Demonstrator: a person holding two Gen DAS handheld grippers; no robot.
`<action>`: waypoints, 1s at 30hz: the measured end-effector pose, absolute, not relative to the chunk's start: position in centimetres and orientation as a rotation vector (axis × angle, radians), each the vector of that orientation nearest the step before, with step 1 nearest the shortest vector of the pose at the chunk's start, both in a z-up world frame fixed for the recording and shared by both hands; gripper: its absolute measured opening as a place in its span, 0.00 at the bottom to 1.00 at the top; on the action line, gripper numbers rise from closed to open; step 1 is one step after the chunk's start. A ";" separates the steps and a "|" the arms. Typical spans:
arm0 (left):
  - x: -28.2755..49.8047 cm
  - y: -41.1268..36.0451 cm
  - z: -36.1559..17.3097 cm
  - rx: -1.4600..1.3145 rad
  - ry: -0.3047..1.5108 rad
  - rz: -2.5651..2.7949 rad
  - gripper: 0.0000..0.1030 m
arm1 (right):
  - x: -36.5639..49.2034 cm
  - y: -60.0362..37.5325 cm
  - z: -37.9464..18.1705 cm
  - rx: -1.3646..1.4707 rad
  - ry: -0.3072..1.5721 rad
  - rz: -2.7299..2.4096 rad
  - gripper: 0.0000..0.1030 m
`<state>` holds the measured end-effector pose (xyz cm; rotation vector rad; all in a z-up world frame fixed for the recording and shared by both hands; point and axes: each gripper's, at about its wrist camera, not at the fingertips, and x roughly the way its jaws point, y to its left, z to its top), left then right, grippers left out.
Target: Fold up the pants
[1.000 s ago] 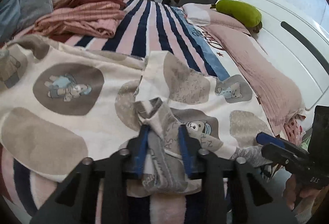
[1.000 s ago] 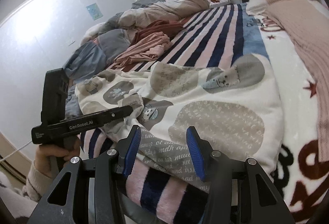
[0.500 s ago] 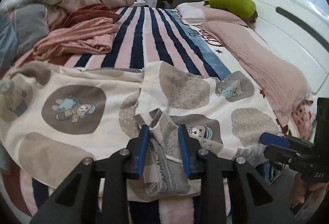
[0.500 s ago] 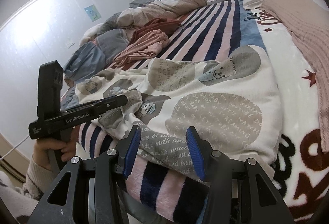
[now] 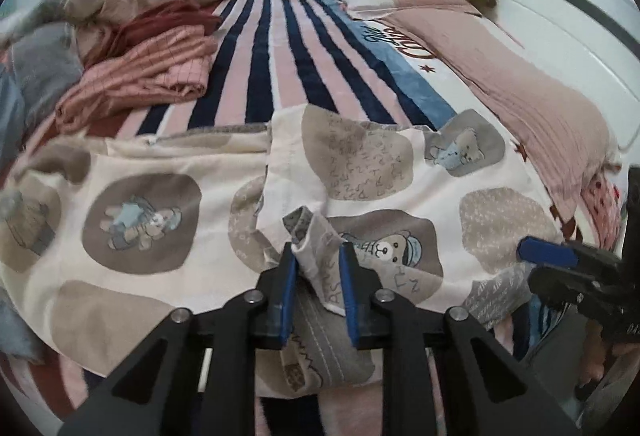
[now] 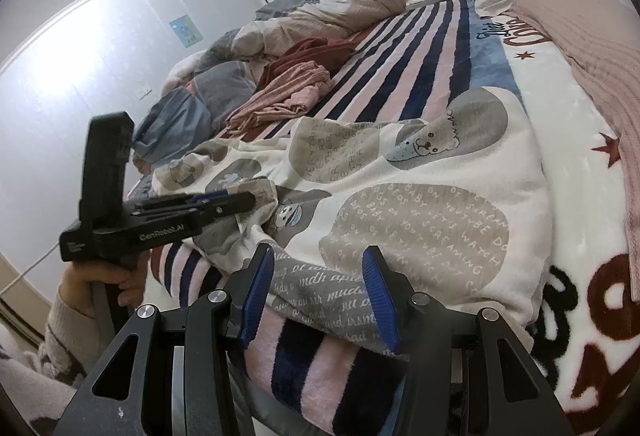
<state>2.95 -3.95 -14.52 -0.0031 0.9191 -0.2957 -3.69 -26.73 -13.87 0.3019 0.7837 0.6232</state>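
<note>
Left gripper (image 5: 318, 268) fingers have just squeezed tighter on the pants (image 5: 372, 172); right gripper (image 6: 320, 290) unchanged, open.

"GenRobot.AI" on the left hand-held gripper (image 6: 236, 201); "BABY", "YOUTUBE", "WATCH" on the pants (image 6: 420, 220).

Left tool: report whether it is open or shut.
Shut on the pants: the left tool has just been closing, and its blue pads pinch a bunched fold of fabric.

Left claw (image 5: 318, 278), just closing, pinched on bunched hem of bear-print pants (image 5: 360, 172) atop striped blanket (image 5: 288, 48).
</note>
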 end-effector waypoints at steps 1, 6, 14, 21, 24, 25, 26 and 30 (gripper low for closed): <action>3.0 -3.7 -14.6 -0.030 0.915 -0.293 0.08 | -3.6 -26.8 -13.9 0.310 0.781 0.625 0.41; 1.9 -3.1 -13.9 -0.065 0.861 -0.267 0.01 | -3.7 -27.0 -13.9 0.308 0.780 0.624 0.41; -2.5 -0.2 -13.9 -0.151 0.869 -0.239 0.01 | -4.6 -27.6 -13.2 0.309 0.768 0.589 0.41; -4.8 0.7 -15.8 -0.206 0.907 -0.247 0.01 | -5.6 -27.4 -12.4 0.284 0.772 0.559 0.41; -4.8 0.8 -16.6 -0.205 0.938 -0.253 0.01 | -5.9 -27.0 -12.2 0.267 0.774 0.552 0.41; -4.9 0.9 -16.5 -0.205 0.933 -0.259 0.02 | -6.0 -26.9 -12.1 0.262 0.774 0.550 0.41; -5.0 1.0 -16.3 -0.200 0.930 -0.260 0.07 | -6.1 -26.8 -12.1 0.259 0.774 0.549 0.41; -5.2 3.0 -14.3 -0.208 0.864 -0.257 0.30 | -6.1 -26.9 -12.0 0.257 0.773 0.546 0.42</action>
